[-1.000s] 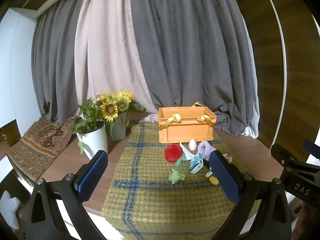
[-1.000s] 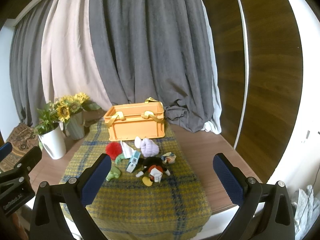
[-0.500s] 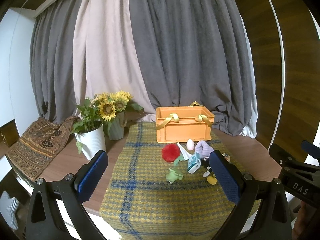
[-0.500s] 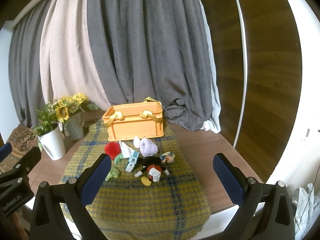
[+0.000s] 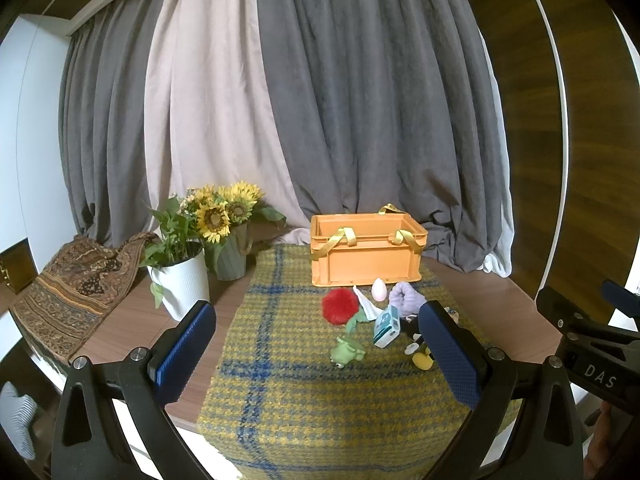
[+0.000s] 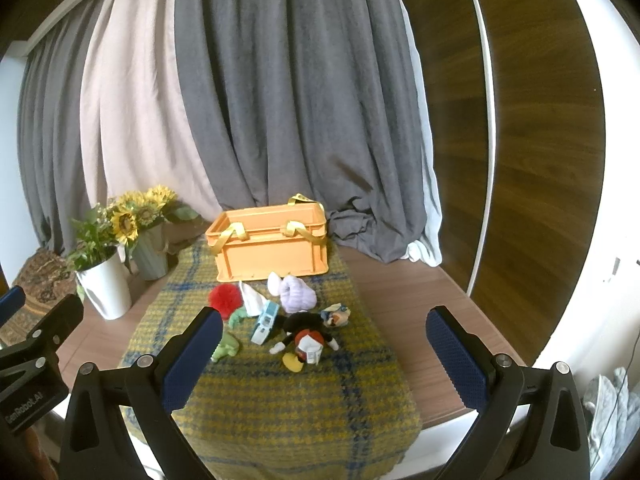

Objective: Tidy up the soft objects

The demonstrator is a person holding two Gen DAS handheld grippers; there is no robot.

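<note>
Both hand-held grippers, left (image 5: 318, 354) and right (image 6: 328, 354), are held wide open and empty, well short of the toys. The black plush toy (image 6: 304, 330) lies flat among clutter before the orange crate (image 6: 269, 245), lengthwise toward it. Neighbours could be snagged.

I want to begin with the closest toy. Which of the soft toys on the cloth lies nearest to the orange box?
The small pale pink egg-shaped toy: it sits just before the orange box front wall, beside the lilac plush; the others lie farther forward.
</note>
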